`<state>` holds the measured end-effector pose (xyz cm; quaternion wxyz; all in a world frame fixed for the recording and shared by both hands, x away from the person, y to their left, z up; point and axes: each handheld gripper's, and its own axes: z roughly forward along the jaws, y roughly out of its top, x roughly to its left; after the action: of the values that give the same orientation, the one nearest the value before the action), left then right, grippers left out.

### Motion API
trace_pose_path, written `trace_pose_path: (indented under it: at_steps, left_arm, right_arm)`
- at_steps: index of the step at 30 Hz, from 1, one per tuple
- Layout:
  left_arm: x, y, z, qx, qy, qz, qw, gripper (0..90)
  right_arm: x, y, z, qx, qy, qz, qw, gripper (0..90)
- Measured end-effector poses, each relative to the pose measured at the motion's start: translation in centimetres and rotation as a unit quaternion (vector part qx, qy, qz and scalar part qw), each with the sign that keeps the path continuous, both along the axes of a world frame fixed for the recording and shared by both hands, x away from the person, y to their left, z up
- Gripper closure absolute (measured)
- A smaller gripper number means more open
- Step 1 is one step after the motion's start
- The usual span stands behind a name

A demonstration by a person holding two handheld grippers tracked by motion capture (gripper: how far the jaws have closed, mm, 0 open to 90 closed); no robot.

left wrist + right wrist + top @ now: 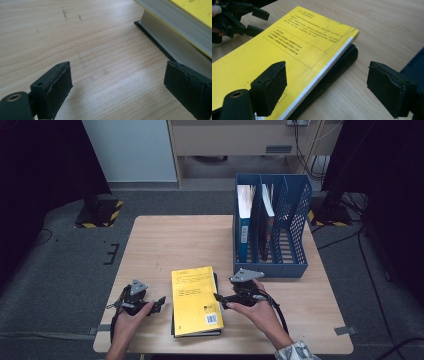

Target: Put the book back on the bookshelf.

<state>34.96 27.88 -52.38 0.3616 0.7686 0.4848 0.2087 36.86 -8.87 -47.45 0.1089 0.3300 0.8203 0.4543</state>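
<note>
A yellow book (196,300) lies flat on a black book (198,334) near the wooden table's (160,245) front edge. My left gripper (161,302) sits just left of the stack, open, jaws pointing toward it. In the left gripper view my left gripper (117,87) frames bare table, with the yellow book's (197,10) page edge and the black book (155,42) ahead at the right. My right gripper (218,299) is at the stack's right side, open. In the right gripper view my right gripper (327,85) has one jaw over the yellow book (274,50) and the other beside the black book (337,67), touching neither.
A blue file rack (295,265) stands at the table's back right, holding two upright books (245,210) in its left slots. Its corner (414,62) is close to my right gripper's outer jaw. The other hand's gripper (249,21) shows across the yellow cover.
</note>
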Motion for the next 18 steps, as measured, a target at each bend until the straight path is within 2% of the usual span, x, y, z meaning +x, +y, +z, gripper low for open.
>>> trace_pose_path:
  at_steps: [8,16,18]
  left_arm:
    - [0.0,-0.1,1.0,-0.036,-0.004,0.002,0.9994,8.2]
    - [0.1,-1.6,2.3,-0.041,-0.005,-0.027,0.9988,8.1]
    - [0.1,-2.1,2.4,-0.036,-0.002,-0.041,0.9985,8.1]
  right_arm:
    - [-0.5,0.8,-0.7,-0.002,0.013,0.017,0.9998,15.0]
    - [-1.0,2.1,-1.5,-0.01,0.038,0.044,0.9983,11.1]
    - [-1.1,2.3,-1.7,-0.006,0.048,0.047,0.9977,10.5]
